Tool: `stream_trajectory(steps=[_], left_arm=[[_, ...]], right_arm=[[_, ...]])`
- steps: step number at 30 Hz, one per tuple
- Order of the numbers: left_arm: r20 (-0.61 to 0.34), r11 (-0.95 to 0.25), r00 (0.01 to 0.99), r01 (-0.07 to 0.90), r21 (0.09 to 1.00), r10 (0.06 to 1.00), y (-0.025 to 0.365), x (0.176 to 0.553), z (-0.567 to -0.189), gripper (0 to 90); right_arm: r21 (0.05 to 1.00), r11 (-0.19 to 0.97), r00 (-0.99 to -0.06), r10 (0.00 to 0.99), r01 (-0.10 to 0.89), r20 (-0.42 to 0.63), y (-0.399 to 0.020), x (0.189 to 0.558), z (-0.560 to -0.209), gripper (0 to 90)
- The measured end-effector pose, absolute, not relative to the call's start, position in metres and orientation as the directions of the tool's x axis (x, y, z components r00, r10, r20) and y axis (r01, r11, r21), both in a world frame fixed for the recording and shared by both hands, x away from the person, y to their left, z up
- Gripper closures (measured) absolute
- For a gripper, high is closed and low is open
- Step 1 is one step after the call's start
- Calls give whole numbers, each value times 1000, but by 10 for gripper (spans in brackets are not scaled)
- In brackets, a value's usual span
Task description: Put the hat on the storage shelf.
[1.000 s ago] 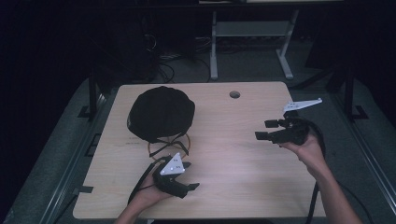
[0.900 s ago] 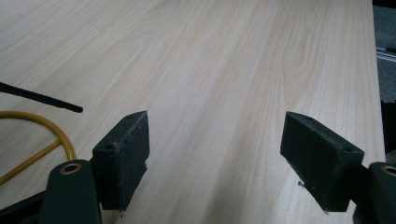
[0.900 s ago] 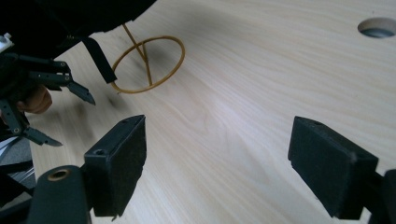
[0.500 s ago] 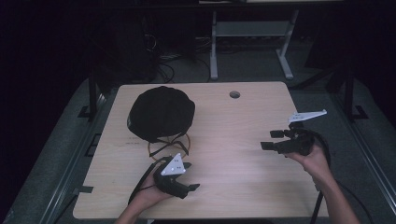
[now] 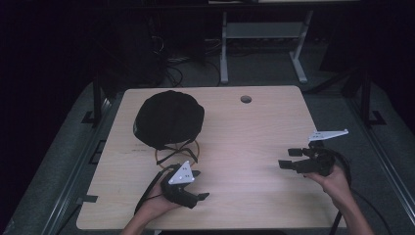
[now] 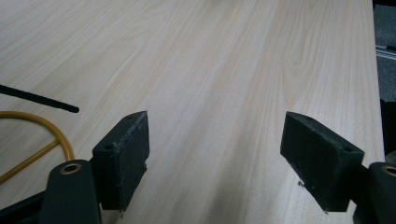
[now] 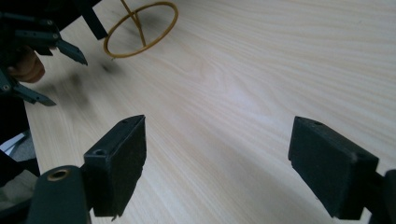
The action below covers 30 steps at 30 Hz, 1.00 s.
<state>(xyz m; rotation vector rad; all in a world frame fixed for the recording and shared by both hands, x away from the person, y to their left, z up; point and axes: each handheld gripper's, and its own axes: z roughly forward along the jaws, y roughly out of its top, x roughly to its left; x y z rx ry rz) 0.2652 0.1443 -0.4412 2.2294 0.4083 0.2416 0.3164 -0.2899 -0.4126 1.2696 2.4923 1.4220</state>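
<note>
A black dome-shaped fabric item [image 5: 169,119] lies on the left half of the light wooden table [image 5: 244,127]. A yellow wire ring [image 5: 177,151] and thin black straps stick out at its near side. My left gripper [image 5: 199,185] is held low near the front edge, just in front of the ring, open and holding nothing. Its own view has the jaws wide apart [image 6: 217,140] over bare wood, with part of the yellow ring [image 6: 46,140] at the left. My right gripper [image 5: 288,158] hovers at the table's right side, pointing left, also open [image 7: 219,144] and holding nothing.
A round cable hole [image 5: 245,99] sits near the table's far edge. Behind the table stand a white metal frame [image 5: 259,34] and a tangle of cables on the dark floor. In the right gripper view, the yellow ring [image 7: 140,28] and the left gripper [image 7: 42,46] show farther off.
My right gripper has drawn back toward the near right of the table and sunk lower. The left gripper has barely moved. Both stay open.
</note>
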Motion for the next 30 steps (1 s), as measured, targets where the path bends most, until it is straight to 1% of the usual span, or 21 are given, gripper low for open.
stream_trajectory(steps=[7,21,27,30], left_arm=[[35,-599,929,208,773,368,144,265,-441,237],[33,-601,932,205,773,360,143,265,-442,237],[28,-599,932,208,773,361,142,266,-442,236],[24,-597,931,213,774,364,142,266,-443,235]], right_arm=[[715,285,-679,646,638,349,-291,301,-424,189],[725,276,-680,648,631,345,-292,270,-439,186],[749,253,-683,646,612,340,-288,253,-444,182],[779,209,-682,645,591,345,-288,244,-448,183]])
